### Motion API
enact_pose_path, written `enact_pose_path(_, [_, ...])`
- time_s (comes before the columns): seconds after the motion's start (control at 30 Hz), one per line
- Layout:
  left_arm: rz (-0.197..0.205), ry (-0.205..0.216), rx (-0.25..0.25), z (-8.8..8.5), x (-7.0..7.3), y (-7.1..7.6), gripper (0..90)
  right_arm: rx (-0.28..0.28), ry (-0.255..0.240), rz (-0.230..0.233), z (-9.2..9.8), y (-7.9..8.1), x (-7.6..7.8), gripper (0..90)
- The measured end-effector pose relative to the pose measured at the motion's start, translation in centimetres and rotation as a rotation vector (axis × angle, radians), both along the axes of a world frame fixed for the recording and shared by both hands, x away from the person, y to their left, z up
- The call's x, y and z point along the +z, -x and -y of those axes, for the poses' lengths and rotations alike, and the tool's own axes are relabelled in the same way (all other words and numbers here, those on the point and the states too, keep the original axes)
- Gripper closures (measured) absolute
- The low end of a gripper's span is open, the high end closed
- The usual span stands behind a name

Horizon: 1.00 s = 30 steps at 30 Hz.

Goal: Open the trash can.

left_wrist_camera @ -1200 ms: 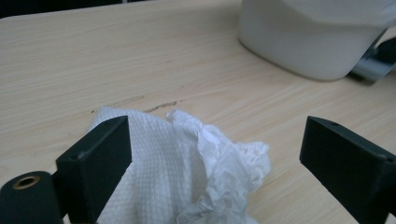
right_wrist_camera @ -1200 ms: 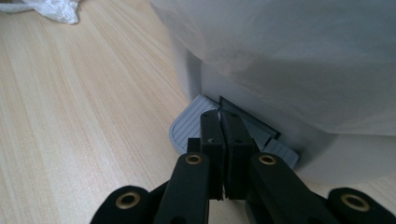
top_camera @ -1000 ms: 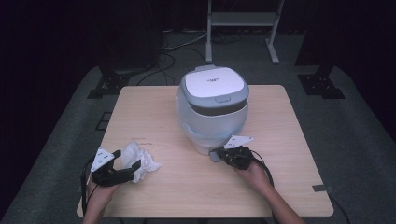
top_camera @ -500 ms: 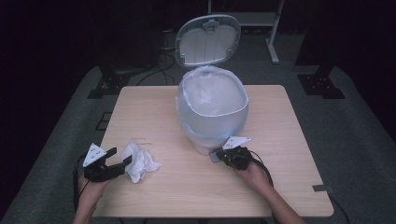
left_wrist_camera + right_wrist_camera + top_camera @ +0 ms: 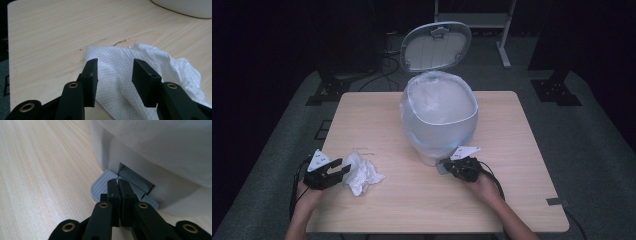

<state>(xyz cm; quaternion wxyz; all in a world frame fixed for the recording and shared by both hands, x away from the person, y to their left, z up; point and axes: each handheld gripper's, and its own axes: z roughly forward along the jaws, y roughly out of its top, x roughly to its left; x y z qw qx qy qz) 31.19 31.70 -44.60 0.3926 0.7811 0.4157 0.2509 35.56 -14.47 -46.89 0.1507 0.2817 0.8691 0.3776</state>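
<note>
Pressing: the right gripper has its jaws together, tips down on the grey ribbed pedal at the foot of the bin
Left gripper: the left gripper sits at the near left of the table, jaws apart and just now closing, with a fold of the paper towel between them; in the left gripper view the pads are not yet squeezing it
Paper towel: the crumpled white paper towel lies on the table well left of the bin, its flat dimpled corner running in between the left jaws
Bin: the white pedal bin stands mid-table, lined with a pale plastic bag whose rim folds over the top
Lid: the lid stands up, tilted back behind the bin's mouth
Right hand: the person's right hand holds its gripper close against the bin's base
</note>
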Motion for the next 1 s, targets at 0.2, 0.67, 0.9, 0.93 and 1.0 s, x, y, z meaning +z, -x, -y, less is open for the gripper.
enact_pose_path(0.2, [-0.039, 0.005, -0.037, -0.2, -0.5, -0.2, 53.6, -0.001, 0.001, 0.0, 0.0, 0.0, 0.0, 88.1])
enact_pose_path(0.67, [-0.124, -0.042, -0.081, 1.1, -2.4, -0.6, 42.7, -0.002, 0.0, -0.005, 0.0, 0.0, 0.0, 88.1])
enact_pose_path(0.9, [-0.147, -0.057, -0.09, 1.5, -2.8, -0.8, 39.1, -0.002, 0.0, -0.007, 0.0, 0.0, 0.0, 88.0])
enact_pose_path(0.93, [-0.153, -0.049, -0.088, 1.5, -2.9, -0.8, 39.1, -0.002, 0.0, -0.006, 0.0, 0.0, 0.0, 88.1])
enact_pose_path(1.0, [-0.149, -0.036, -0.086, 1.4, -3.0, -0.7, 40.2, -0.001, 0.001, -0.003, 0.0, 0.0, 0.0, 88.1])
